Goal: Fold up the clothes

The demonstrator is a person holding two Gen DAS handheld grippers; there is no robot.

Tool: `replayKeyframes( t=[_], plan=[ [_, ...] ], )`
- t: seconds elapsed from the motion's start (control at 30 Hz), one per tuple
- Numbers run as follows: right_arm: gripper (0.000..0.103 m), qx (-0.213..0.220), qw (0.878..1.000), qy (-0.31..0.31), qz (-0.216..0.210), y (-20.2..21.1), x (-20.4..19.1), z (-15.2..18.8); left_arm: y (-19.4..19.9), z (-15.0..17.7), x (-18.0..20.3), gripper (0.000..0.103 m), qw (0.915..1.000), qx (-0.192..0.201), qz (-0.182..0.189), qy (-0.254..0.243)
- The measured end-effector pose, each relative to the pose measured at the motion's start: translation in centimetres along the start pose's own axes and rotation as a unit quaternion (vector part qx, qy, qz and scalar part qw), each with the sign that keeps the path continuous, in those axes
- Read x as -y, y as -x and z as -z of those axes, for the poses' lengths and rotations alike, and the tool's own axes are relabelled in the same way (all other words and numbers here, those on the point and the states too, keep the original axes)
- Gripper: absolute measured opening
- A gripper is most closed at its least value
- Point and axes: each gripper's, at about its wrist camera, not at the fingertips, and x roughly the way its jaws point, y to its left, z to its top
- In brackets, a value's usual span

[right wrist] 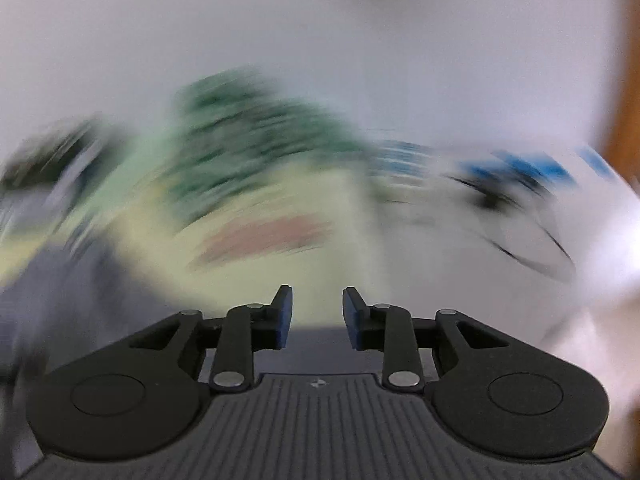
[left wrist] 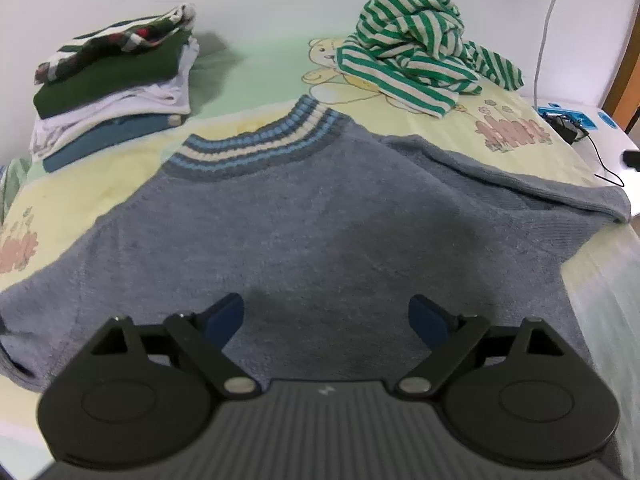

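A grey-blue knit sweater (left wrist: 304,216) with a striped blue and cream collar (left wrist: 256,144) lies flat on the bed, collar away from me, its right sleeve (left wrist: 520,176) folded inward. My left gripper (left wrist: 326,316) is wide open and empty, just above the sweater's near hem. In the right wrist view my right gripper (right wrist: 317,316) is partly open and empty; its view is heavily motion-blurred, with the sweater a grey smear at the left (right wrist: 60,288).
A stack of folded clothes (left wrist: 116,80) sits at the back left. A crumpled green-and-white striped garment (left wrist: 420,52) lies at the back right. The bed has a yellow-green cartoon sheet (left wrist: 248,80). A white side table (left wrist: 592,136) with blue items and a black cable stands right.
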Motion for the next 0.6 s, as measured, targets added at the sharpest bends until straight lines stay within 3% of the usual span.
replayKeyframes(
  t=[0.03, 0.13, 0.3, 0.37, 0.47, 0.6],
  plan=[
    [0.031, -0.003, 0.999, 0.047, -0.016, -0.1, -1.7, 0.4, -0.1, 0.0, 0.1, 0.091, 1.0, -0.002, -0.002, -0.002],
    [0.031, -0.004, 0.987, 0.161, -0.004, -0.9, -5.3, 2.1, -0.4, 0.2, 0.2, 0.091, 1.0, -0.008, 0.001, 0.0],
    [0.029, -0.003, 0.967, 0.25, 0.048, -2.6, -6.2, 4.0, -0.7, 0.6, 0.3, 0.091, 0.9999, -0.016, 0.005, 0.004],
    [0.005, 0.004, 0.976, 0.213, 0.052, -2.7, -4.7, 3.0, -0.7, 0.7, 0.3, 0.092, 0.9998, -0.016, 0.007, 0.005],
    [0.003, 0.023, 0.987, 0.147, 0.059, -3.2, -2.8, 1.3, -0.8, 0.9, 0.2, 0.094, 0.9998, -0.017, 0.008, 0.006],
    [0.0, 0.043, 0.987, 0.121, 0.093, -5.3, -1.1, -1.2, -1.0, 1.0, 0.3, 0.097, 0.9998, -0.018, 0.007, 0.003]
  ],
)
